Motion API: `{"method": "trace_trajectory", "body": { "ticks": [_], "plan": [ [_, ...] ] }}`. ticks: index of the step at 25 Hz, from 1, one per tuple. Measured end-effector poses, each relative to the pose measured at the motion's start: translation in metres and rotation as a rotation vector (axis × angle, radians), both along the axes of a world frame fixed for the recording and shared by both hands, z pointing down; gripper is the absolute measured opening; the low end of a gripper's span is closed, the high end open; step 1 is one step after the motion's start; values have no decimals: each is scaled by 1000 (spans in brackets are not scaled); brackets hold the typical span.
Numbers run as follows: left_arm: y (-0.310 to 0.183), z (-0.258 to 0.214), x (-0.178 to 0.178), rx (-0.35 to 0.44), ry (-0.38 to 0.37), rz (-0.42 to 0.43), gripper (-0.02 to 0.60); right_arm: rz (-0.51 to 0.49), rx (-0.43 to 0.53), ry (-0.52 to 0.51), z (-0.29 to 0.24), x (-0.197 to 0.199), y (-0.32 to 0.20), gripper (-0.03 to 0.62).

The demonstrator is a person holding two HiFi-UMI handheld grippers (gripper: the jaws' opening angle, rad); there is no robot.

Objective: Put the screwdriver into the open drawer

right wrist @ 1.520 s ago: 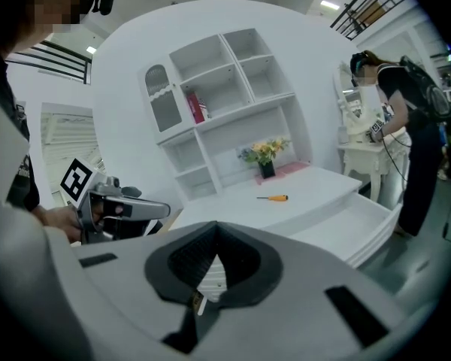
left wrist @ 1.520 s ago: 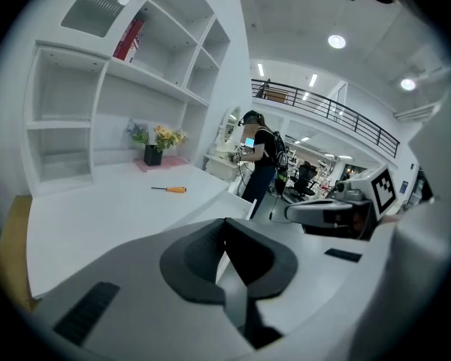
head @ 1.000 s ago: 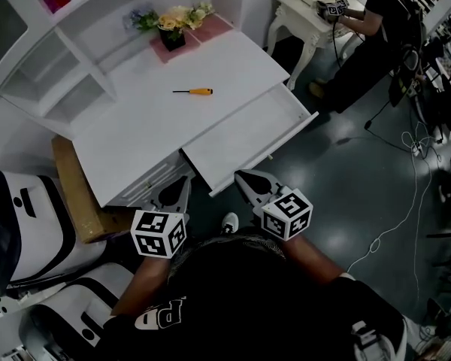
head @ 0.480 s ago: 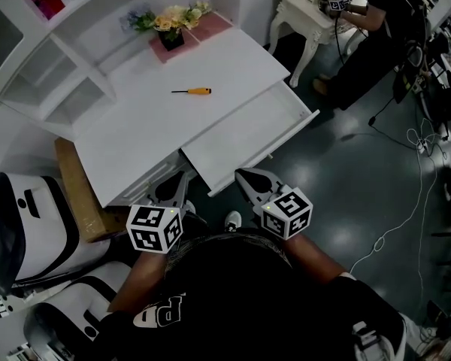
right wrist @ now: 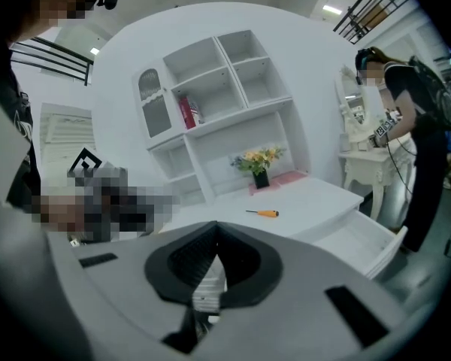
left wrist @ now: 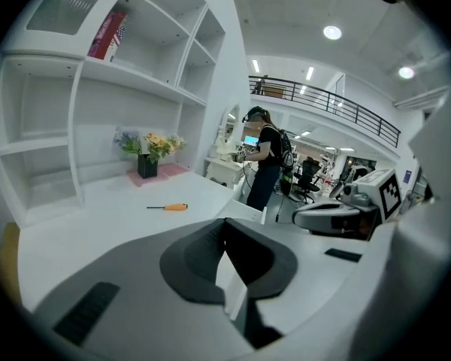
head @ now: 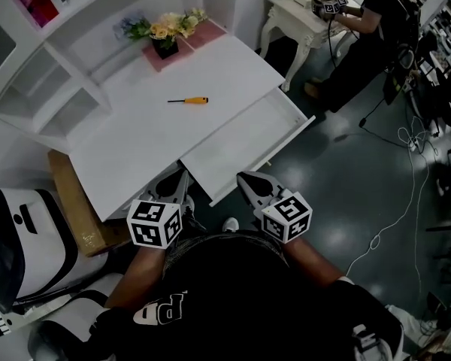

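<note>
An orange-handled screwdriver [head: 189, 100] lies on the white desk top [head: 128, 141], alone near the middle; it also shows as the screwdriver [left wrist: 169, 207] and the screwdriver [right wrist: 264, 213] in the gripper views. The open drawer [head: 244, 138] juts from the desk's front right, and the drawer [right wrist: 357, 239] looks bare inside. My left gripper [head: 182, 174] hangs in front of the desk edge, left of the drawer corner, jaws shut and holding nothing. My right gripper [head: 243, 177] is just right of that corner, shut too. Both stand well short of the screwdriver.
A flower pot [head: 164, 42] on a pink mat stands at the desk's back, under white shelves [head: 52, 81]. A cardboard box [head: 71, 201] and white cases [head: 19, 232] sit left of the desk. A person [head: 372, 28] works at a second table; cables [head: 410, 186] cross the floor.
My left gripper has edged forward toward the desk's front edge. The right gripper has stayed where it was. The screwdriver has not moved.
</note>
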State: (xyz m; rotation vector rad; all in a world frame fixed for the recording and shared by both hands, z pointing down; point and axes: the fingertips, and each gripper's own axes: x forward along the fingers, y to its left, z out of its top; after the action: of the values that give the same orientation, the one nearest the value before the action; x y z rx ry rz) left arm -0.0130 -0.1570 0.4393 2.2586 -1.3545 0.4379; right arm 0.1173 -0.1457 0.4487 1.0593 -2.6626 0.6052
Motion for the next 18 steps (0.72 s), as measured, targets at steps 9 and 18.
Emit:
{"method": "trace_trajectory", "body": {
  "ticks": [9, 18],
  "plan": [
    [-36, 6, -42, -19, 8, 23, 11, 18, -4, 39, 0, -44, -39, 9],
    [-76, 16, -84, -42, 23, 42, 11, 31, -47, 71, 13, -87, -82, 9]
  ]
}}
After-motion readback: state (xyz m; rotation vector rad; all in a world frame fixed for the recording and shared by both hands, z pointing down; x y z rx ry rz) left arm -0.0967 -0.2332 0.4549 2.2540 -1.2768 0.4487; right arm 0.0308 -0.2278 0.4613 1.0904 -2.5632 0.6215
